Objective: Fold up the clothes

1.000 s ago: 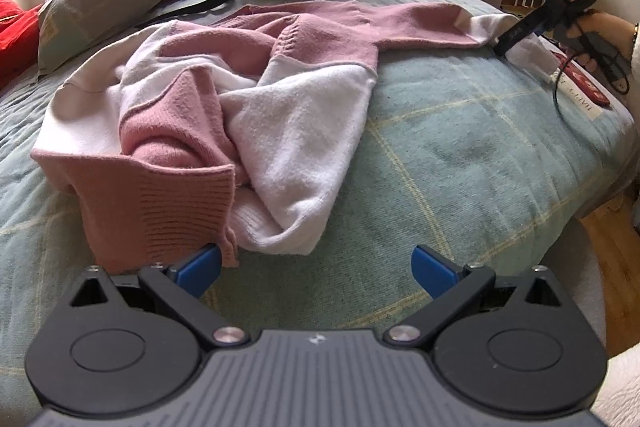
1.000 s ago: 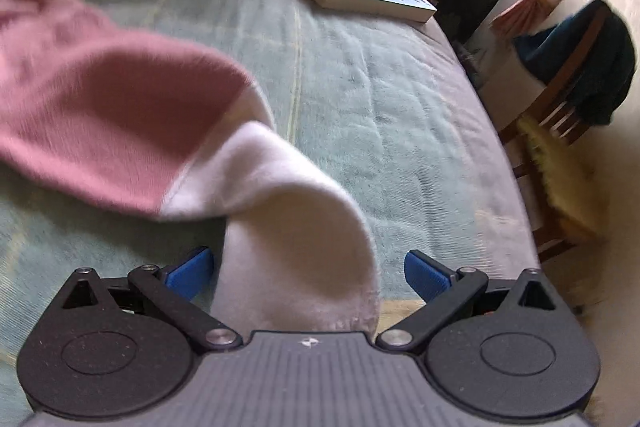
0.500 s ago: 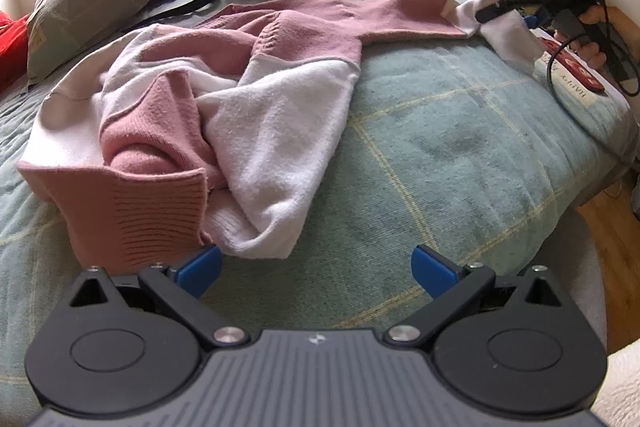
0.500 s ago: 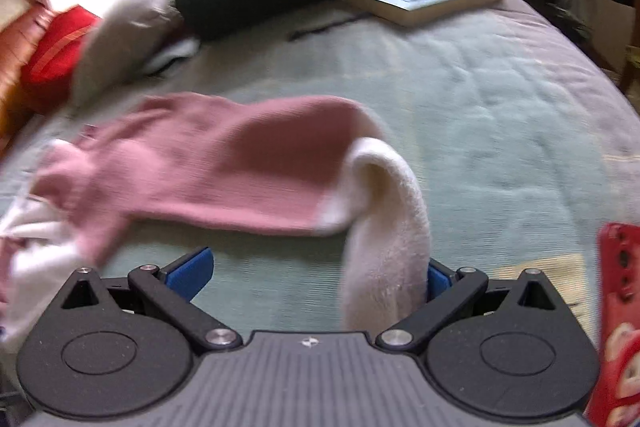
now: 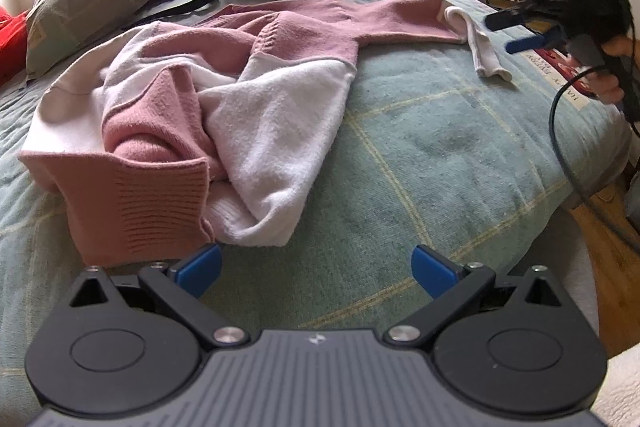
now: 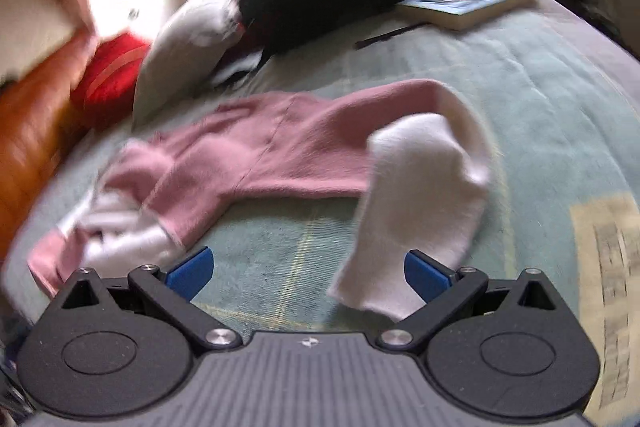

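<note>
Tongs (image 5: 316, 265) (image 6: 306, 269) wide apart, empty

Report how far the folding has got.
Done: one sleeve is laid out across the bed. In hand: nothing; the left gripper and right gripper are both open, the cuff lying loose by the right one. Left: the sweater is crumpled, no fold made.

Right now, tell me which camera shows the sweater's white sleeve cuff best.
The right wrist view: the white sleeve cuff fills the foreground, though slightly blurred. The left wrist view shows it small and far off near the right gripper.
</note>
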A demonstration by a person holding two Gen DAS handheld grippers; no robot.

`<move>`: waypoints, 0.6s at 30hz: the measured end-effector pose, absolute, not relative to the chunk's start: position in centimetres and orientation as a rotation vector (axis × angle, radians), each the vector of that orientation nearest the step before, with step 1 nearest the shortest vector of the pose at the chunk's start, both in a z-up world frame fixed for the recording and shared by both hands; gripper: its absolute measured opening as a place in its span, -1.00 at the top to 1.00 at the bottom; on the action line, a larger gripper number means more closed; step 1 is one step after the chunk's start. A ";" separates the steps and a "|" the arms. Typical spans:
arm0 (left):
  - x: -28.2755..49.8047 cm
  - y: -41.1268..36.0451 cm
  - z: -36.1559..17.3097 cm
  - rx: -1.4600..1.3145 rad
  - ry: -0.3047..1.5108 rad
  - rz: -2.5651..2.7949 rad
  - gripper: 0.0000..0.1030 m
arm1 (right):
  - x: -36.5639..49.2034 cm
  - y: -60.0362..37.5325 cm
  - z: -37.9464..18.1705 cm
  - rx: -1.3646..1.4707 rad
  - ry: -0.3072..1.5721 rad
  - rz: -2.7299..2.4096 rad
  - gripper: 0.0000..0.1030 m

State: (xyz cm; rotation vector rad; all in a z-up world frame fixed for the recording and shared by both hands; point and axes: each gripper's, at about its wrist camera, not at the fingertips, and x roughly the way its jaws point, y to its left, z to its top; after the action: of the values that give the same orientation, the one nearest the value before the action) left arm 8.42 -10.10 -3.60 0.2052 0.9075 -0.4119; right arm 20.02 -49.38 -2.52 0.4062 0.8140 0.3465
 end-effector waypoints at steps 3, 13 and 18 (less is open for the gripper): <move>8.6 -10.2 -3.8 0.202 0.914 -0.423 -0.96 | 18.7 -52.4 -5.1 0.599 0.822 0.316 -1.00; 8.8 -10.7 -4.1 0.172 0.929 -0.439 -0.96 | 20.9 -54.1 -8.8 0.885 0.744 0.336 -1.00; 8.7 -10.9 -4.2 0.181 0.934 -0.446 -0.96 | 21.9 -52.8 -9.6 0.927 0.700 0.312 -1.00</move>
State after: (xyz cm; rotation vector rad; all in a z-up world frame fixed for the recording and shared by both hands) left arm 8.71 -10.87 -4.19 0.1805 0.9339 -0.4456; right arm 21.92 -52.80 -9.58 0.9269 0.7004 0.3122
